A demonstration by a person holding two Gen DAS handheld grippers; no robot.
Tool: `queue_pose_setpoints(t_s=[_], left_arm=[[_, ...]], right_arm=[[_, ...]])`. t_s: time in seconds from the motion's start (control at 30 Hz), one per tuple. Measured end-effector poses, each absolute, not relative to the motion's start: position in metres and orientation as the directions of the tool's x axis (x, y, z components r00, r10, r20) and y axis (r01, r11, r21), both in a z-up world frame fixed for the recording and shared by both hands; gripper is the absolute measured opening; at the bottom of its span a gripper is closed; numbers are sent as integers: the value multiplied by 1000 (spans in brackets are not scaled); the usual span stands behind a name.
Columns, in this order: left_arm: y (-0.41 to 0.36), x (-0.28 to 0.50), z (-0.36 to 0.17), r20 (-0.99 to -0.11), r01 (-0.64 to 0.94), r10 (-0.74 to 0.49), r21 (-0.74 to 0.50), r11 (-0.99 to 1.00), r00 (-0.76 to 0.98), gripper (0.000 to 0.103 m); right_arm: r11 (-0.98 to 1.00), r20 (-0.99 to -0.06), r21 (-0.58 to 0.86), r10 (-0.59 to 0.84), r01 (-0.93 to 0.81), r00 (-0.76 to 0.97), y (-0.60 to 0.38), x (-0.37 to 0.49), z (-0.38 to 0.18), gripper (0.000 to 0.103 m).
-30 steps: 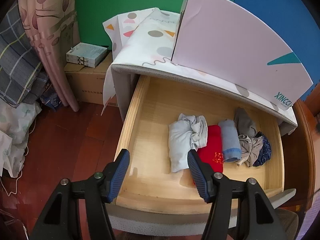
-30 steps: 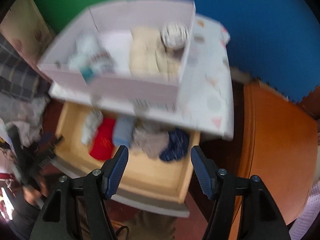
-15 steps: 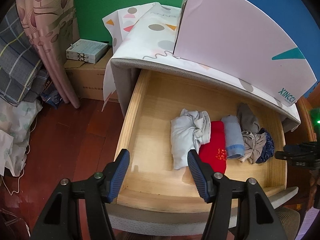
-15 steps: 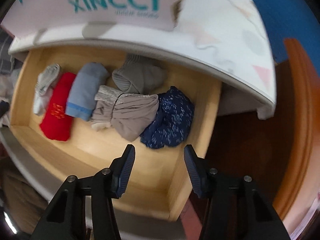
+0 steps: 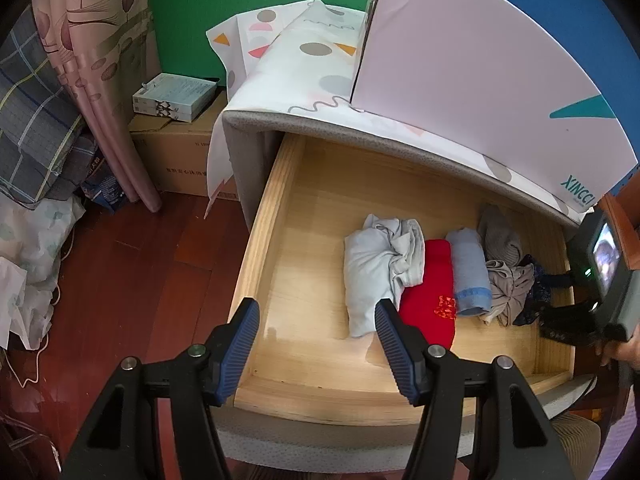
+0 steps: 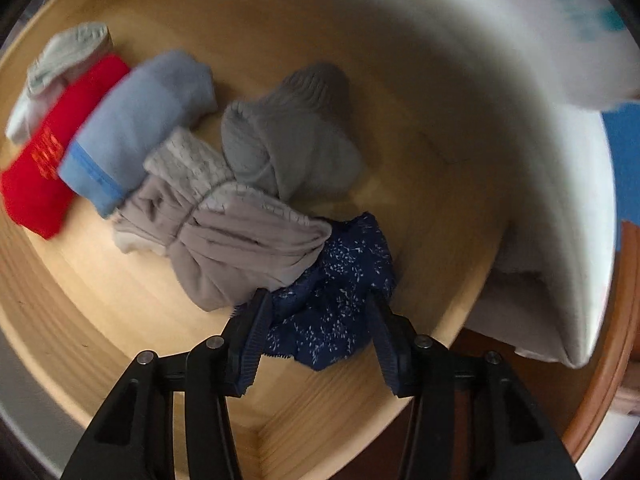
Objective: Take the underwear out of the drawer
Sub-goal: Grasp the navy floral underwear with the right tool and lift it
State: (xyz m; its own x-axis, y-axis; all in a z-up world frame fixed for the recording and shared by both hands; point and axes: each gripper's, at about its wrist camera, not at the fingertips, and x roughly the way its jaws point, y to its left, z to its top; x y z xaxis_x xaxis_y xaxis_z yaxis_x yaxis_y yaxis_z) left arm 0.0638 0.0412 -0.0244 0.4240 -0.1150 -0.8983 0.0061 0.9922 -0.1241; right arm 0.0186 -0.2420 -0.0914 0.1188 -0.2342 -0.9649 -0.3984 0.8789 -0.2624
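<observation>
The wooden drawer [image 5: 260, 240] is pulled out, with a row of folded underwear lying in it. From left they are a pale bundle [image 5: 372, 272], a red piece [image 5: 430, 292], a light blue roll [image 5: 468, 276], a beige piece [image 5: 508, 292] and navy speckled underwear [image 5: 536, 292]. My right gripper [image 6: 318, 300] is down inside the drawer [image 6: 420, 160]. Its narrowed jaws straddle the navy underwear [image 6: 336, 292], which fills the gap without looking squeezed. The beige piece [image 6: 240, 248] lies just to its left. My left gripper [image 5: 316, 308] hovers open and empty over the drawer's front left.
A pink XINCCI box [image 5: 460, 60] stands on the patterned cloth [image 5: 304, 60] that covers the cabinet top. A cardboard box [image 5: 180, 152], a curtain [image 5: 100, 80] and piled fabric stand to the left on the wood floor [image 5: 120, 280]. A hand [image 5: 628, 352] shows at the right edge.
My right gripper has dropped from high above the cabinet into the drawer, its jaws narrowing, and now straddles the navy underwear. The left gripper has stayed put.
</observation>
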Motion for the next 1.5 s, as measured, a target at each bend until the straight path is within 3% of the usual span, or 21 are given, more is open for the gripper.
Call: queue_pose_setpoints(t_s=[0.5, 0.67, 0.77, 1.1, 1.17, 1.4, 1.5], left_arm=[[40, 62, -22, -892, -3, -127, -143, 990, 434, 62], [42, 62, -23, -892, -5, -137, -154, 988, 431, 62], [42, 62, -22, -892, -5, -138, -155, 988, 431, 62], [42, 63, -24, -896, -9, -138, -156, 988, 422, 62], [41, 63, -25, -897, -8, -137, -155, 988, 421, 62], [40, 62, -25, -896, -8, -137, -155, 988, 422, 62], [40, 61, -24, -896, -8, -135, -153, 988, 424, 62]], right_arm=[[969, -994, 111, 105, -221, -41, -249, -1, -98, 46], [986, -997, 82, 82, -148, -4, -275, -7, -92, 46], [986, -999, 51, 50, -159, -12, -278, -5, -97, 62], [955, -997, -81, -83, -285, 6, -253, 7, -125, 73], [949, -996, -90, -93, -301, 6, -250, 8, -129, 73], [959, -999, -14, -23, -284, -30, -232, 10, -135, 47], [958, -997, 67, 52, -280, -63, -233, 1, -135, 45]])
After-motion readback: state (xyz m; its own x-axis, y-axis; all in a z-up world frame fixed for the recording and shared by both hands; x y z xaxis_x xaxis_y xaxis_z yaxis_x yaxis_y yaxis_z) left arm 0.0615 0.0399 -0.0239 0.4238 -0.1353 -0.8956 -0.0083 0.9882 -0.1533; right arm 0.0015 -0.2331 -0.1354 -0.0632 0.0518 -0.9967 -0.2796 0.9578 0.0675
